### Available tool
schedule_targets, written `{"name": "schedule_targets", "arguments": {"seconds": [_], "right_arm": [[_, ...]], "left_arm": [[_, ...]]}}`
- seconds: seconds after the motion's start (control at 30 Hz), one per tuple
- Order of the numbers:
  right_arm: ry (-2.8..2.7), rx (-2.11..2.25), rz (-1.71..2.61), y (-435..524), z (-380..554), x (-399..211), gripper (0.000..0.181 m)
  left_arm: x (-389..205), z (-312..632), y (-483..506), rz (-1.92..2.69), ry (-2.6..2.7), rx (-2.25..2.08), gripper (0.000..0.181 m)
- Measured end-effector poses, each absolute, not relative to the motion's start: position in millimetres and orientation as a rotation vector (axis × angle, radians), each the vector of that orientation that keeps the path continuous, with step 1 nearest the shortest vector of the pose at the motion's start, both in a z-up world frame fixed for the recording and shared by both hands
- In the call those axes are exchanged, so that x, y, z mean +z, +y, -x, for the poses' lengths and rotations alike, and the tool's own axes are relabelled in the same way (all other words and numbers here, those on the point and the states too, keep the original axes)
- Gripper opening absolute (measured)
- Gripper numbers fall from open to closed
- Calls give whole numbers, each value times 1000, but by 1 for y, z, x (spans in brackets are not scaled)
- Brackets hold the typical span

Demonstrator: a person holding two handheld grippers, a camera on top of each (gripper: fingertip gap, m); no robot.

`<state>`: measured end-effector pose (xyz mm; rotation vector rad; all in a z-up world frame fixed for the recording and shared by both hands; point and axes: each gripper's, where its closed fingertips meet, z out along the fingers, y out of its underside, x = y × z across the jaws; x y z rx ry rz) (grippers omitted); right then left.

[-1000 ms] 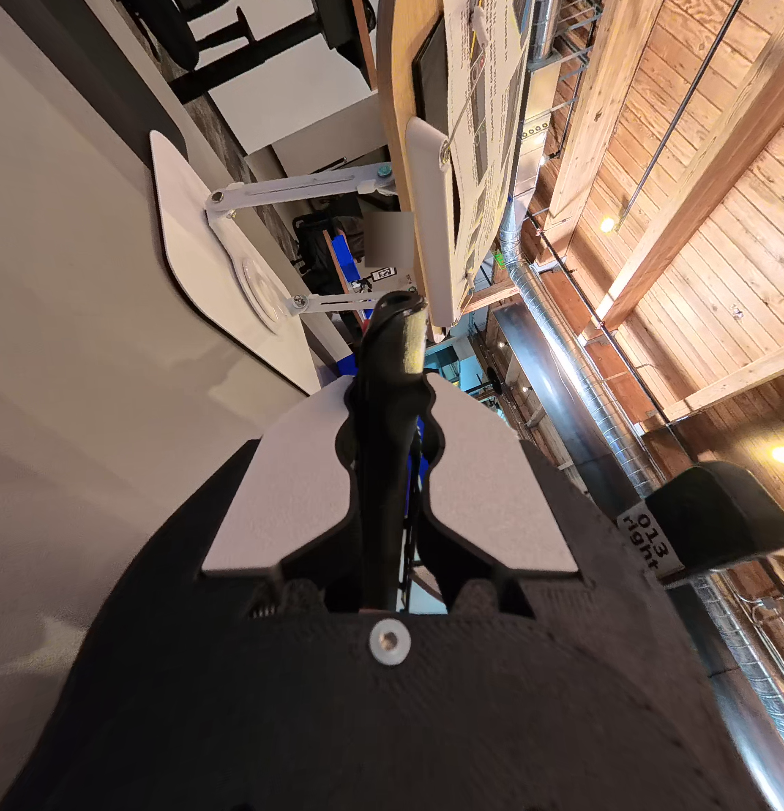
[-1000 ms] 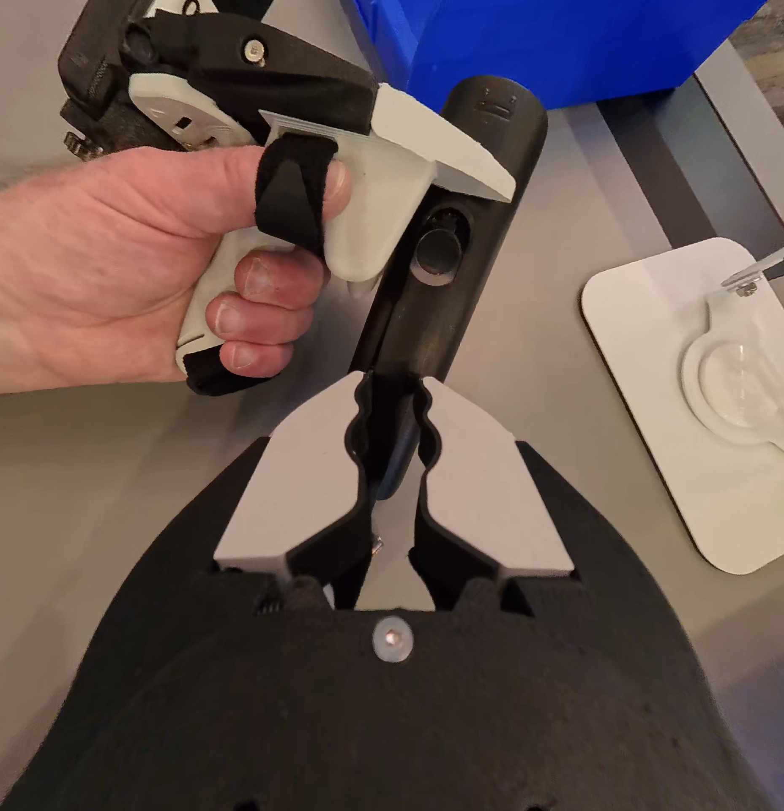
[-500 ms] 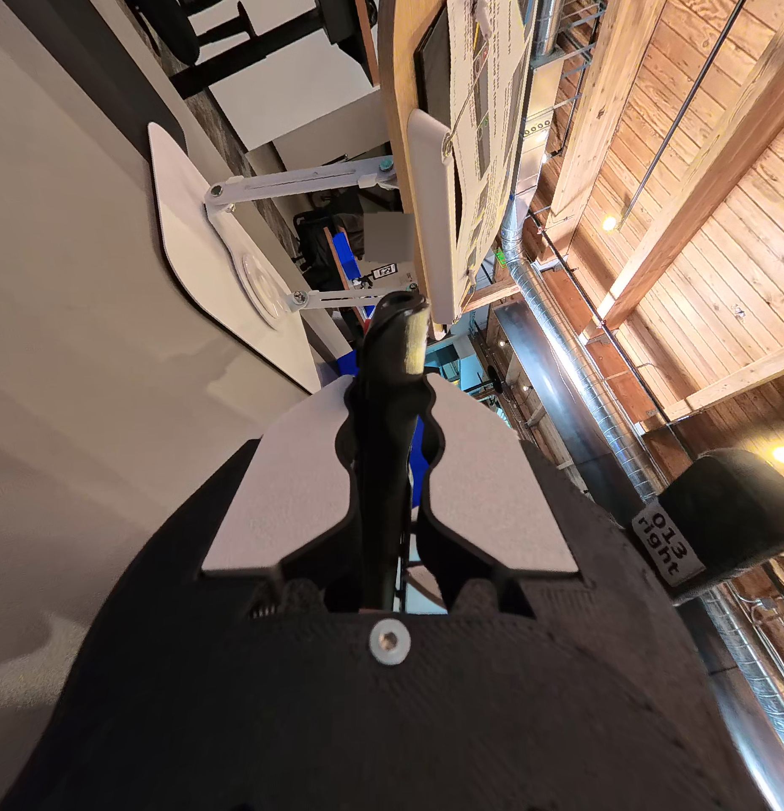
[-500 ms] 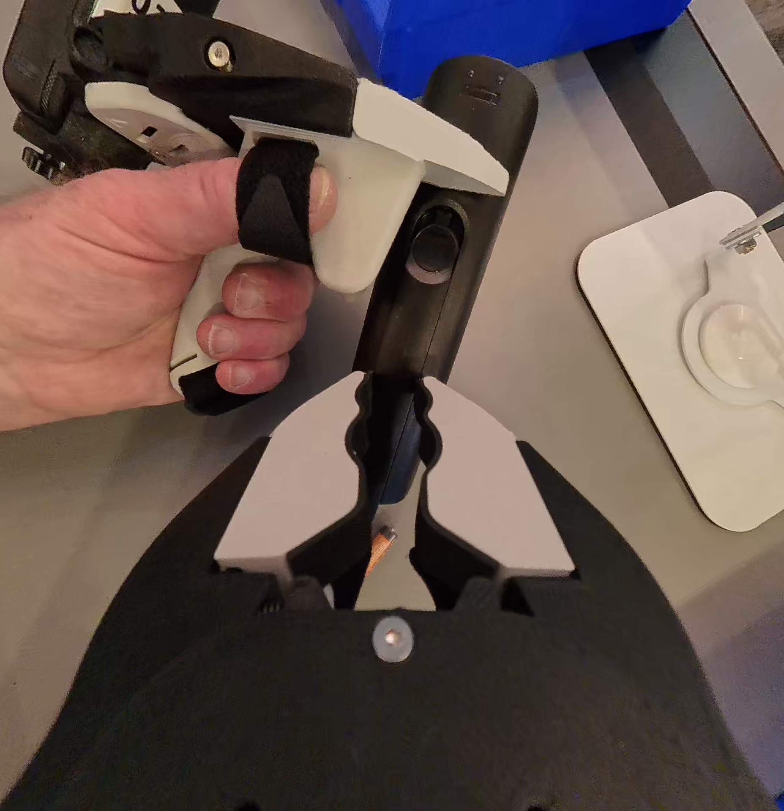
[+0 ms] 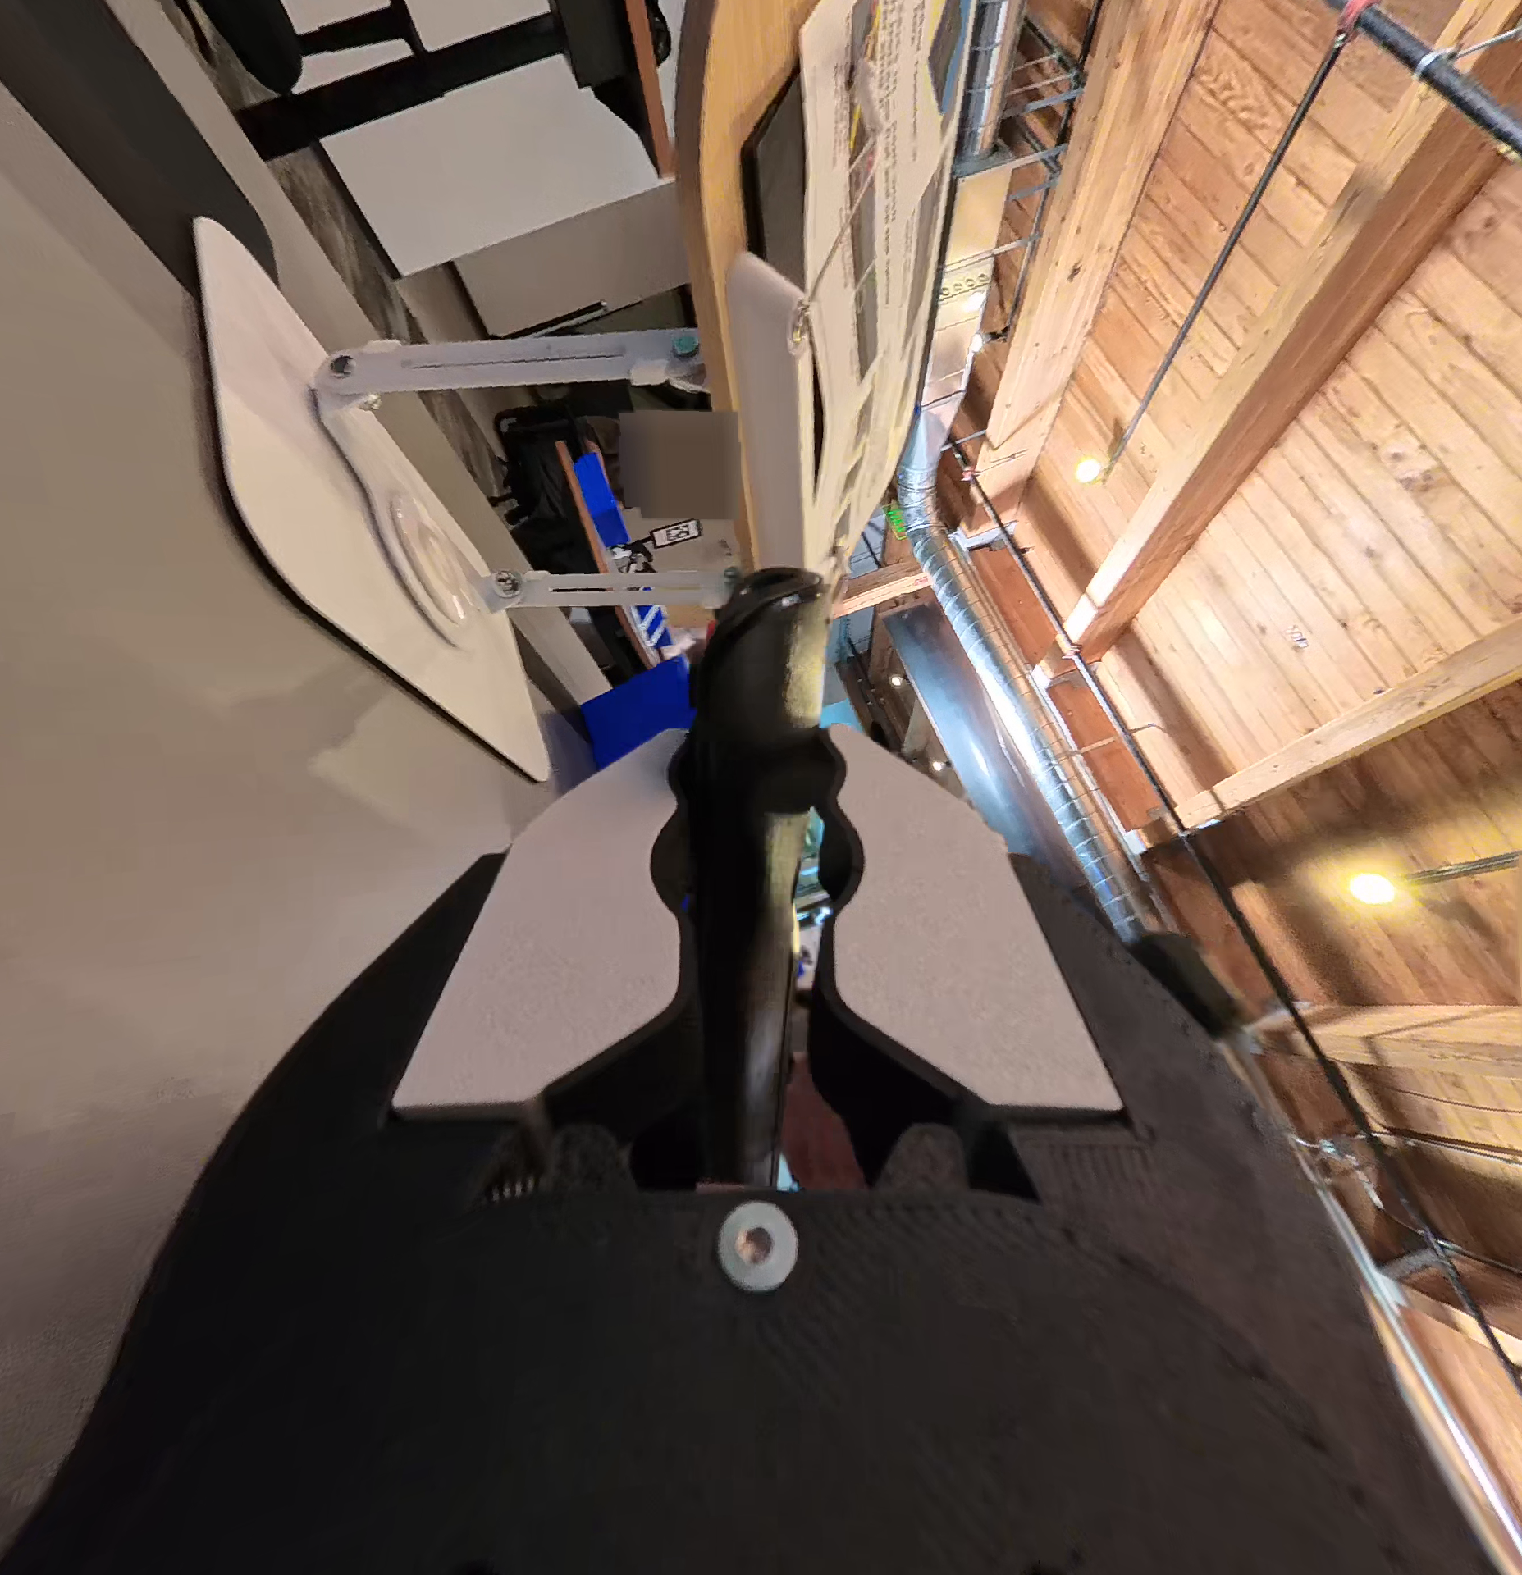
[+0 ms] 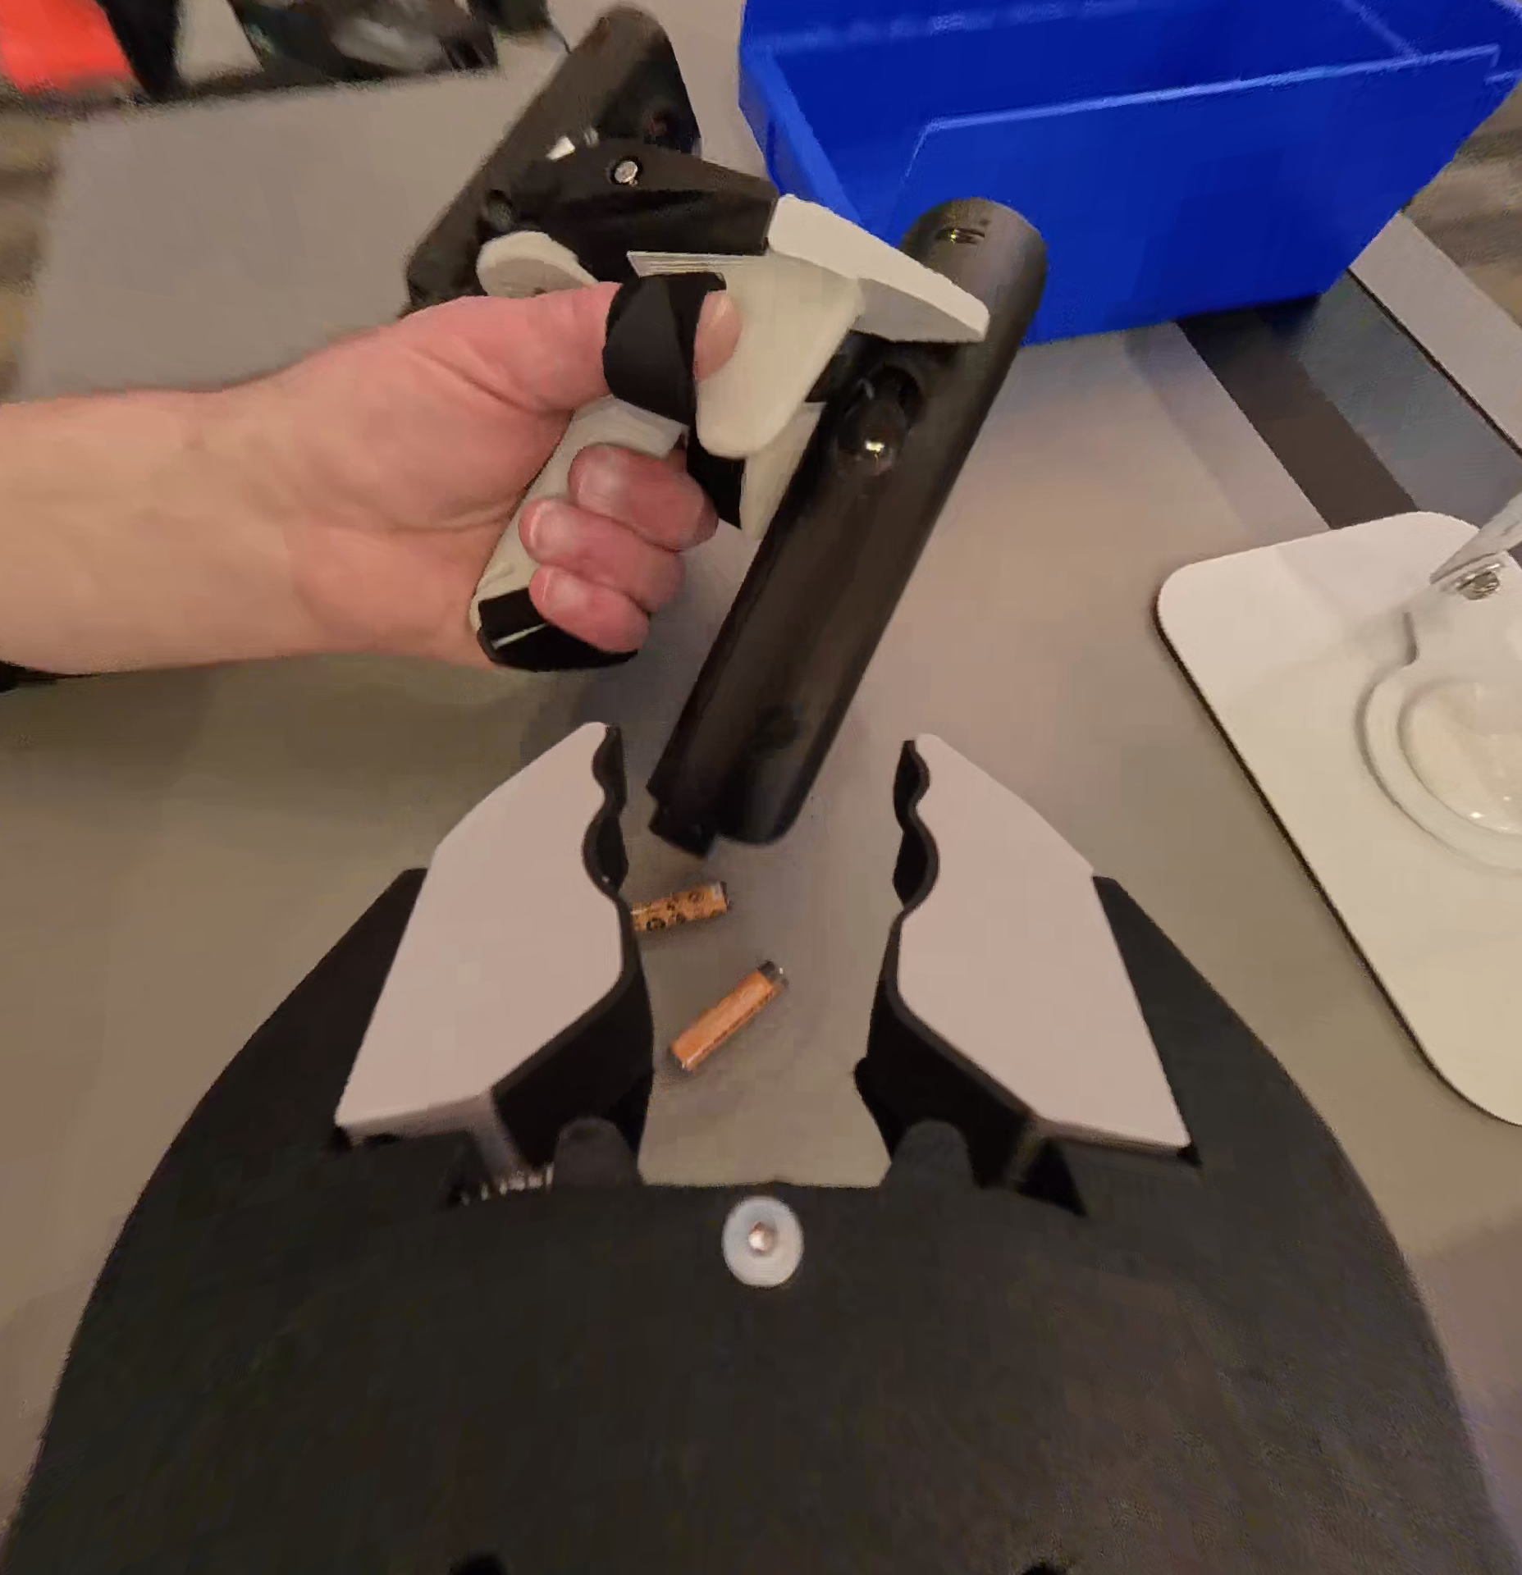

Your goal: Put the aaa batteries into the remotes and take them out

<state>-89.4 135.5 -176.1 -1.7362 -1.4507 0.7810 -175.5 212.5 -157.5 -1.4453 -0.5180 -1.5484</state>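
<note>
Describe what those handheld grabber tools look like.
Each gripper, left and right, has a rough black printed body with a silver screw in the middle and two pale grey wedge-shaped jaws with wavy black inner edges. The left gripper has a white pistol handle with black finger straps.

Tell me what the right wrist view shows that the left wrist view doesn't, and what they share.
Only the right wrist view shows the two batteries lying on the grey table between the open right hand-held gripper, the person's hand, and the inside of the blue bin.

Only the left wrist view shows the wooden ceiling, metal duct and the paper sheet.

Both show the black remote clamped in the left hand-held gripper, plus the white stand base.
</note>
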Motion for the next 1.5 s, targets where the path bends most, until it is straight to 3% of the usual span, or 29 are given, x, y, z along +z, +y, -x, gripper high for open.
{"name": "schedule_targets", "arguments": {"seconds": [0.13,0.4,1.03,1.2,1.37,1.5], "right_arm": [[-1211,1193,1665,128,84,-164,75],[-928,1635,1428,110,94,-154,87],[-1035,1605,1328,98,115,-153,89],[-996,1543,1409,108,108,-151,66],[-1043,1512,1579,111,101,-146,55],[-1101,1457,1648,106,101,-146,33]], "left_arm": [[-131,171,206,1291,-521,-1687,25],[-101,166,195,1115,-519,-1862,26],[-97,148,190,1156,-459,-1876,26],[-95,141,187,1265,-302,-1747,25],[-86,98,169,1364,-41,-1672,25],[-88,70,157,1413,107,-1642,25]]}}
